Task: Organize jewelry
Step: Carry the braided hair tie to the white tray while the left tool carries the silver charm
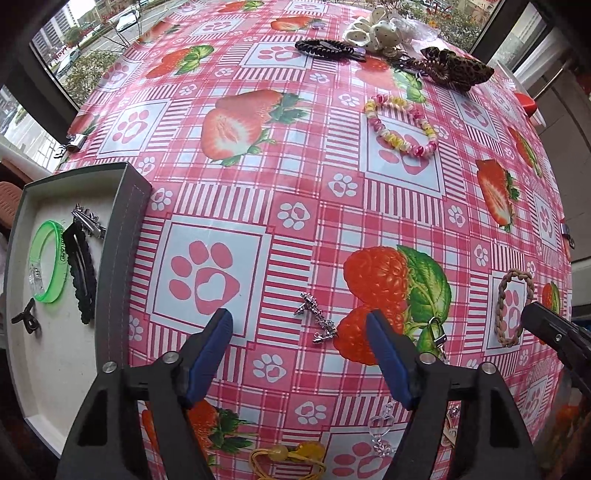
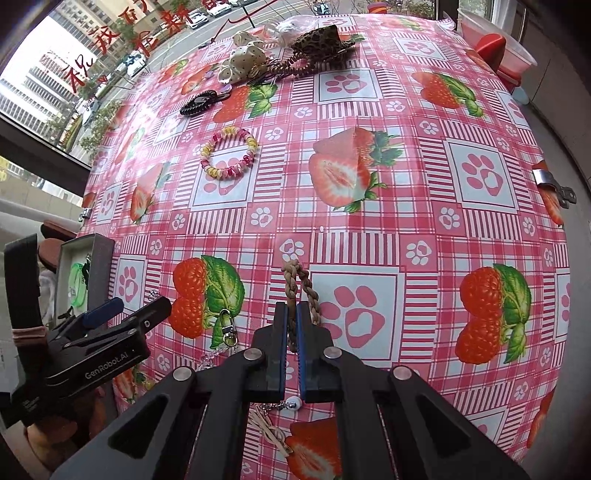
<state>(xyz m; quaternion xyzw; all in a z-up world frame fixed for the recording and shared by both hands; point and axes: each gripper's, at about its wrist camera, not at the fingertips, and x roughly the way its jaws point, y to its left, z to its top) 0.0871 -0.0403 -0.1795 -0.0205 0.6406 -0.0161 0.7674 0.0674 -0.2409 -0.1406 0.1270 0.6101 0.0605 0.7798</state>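
The right gripper [image 2: 292, 317] pinches a tan braided bracelet [image 2: 300, 286] on the strawberry-print tablecloth [image 2: 406, 177]. The left gripper [image 1: 299, 325], fingers spread wide, hovers just left of the bracelet, over a silver rhinestone charm [image 1: 314, 319].

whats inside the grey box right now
In the box, left wrist view: a green bangle, a black scalloped hair clip, a silver clip and a small black claw clip. Its near end is hidden behind the left gripper.

bracelets [image 1: 402, 125]: 3 | tray [image 1: 122, 236]: 1 | scrunchies [image 1: 373, 31]: 2 | tongs [image 1: 299, 325]: 2
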